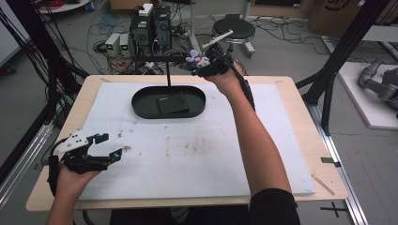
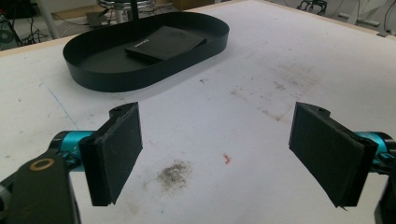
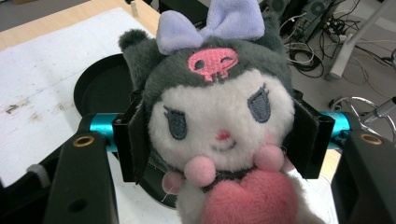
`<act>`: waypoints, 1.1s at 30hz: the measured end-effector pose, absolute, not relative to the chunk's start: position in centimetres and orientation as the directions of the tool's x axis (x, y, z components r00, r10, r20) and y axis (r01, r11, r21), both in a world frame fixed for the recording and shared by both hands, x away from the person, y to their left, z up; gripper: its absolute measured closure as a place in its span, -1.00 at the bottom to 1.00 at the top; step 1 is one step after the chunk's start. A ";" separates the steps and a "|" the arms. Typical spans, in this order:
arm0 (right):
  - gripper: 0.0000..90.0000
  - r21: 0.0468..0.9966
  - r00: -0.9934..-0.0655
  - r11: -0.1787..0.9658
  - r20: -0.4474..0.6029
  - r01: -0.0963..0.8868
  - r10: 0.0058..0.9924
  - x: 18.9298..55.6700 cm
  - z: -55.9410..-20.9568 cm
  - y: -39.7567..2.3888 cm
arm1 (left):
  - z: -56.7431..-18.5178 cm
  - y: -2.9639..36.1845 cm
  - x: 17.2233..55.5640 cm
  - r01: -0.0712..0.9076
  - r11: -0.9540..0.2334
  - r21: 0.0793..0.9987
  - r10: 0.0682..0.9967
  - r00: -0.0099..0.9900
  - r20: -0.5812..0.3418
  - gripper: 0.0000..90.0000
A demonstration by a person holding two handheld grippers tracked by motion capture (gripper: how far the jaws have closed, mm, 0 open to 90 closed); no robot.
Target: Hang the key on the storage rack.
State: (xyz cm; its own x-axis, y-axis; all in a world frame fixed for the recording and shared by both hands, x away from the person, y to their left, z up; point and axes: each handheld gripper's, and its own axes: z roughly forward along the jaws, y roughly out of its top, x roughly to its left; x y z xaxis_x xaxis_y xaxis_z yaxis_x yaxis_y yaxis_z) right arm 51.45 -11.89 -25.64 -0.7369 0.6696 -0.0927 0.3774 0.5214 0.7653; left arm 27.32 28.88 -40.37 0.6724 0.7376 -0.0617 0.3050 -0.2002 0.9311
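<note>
Fingers of your left gripper [image 1: 104, 146] stand wide apart over the stained white counter [image 1: 187, 154], holding nothing. Farther right, the black oval tray [image 1: 141, 105] holds a flat dark pad [image 1: 172, 102]. Your right gripper [image 1: 201, 63] hangs above the tray's far rim, clamped on the plush toy [image 3: 219, 121].

left gripper [image 1: 109, 146] low (fingers spread), right gripper [image 1: 201, 65] clamped, raised

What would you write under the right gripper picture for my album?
Right gripper squeezing a plush toy with a purple bow above the black tray.
</note>
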 end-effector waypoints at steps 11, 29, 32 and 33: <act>-0.24 0.768 -0.697 0.494 -0.088 0.408 0.712 53.0 -26.3 -12.7 | -40.5 29.1 27.3 0.313 -0.200 0.929 0.744 0.665 -0.064 -0.62; -0.42 0.761 -0.623 0.469 -0.110 0.448 0.775 53.6 -26.6 -13.4 | -40.6 29.1 27.3 0.315 -0.200 0.928 0.744 0.665 -0.065 -0.62; -0.51 0.764 -0.605 0.457 -0.110 0.456 0.789 53.6 -26.7 -13.7 | -40.6 29.1 27.3 0.317 -0.198 0.927 0.743 0.666 -0.069 -0.62; -0.51 0.762 -0.602 0.457 -0.111 0.459 0.791 53.7 -26.7 -13.8 | -40.6 29.1 27.3 0.315 -0.200 0.928 0.741 0.668 -0.067 -0.62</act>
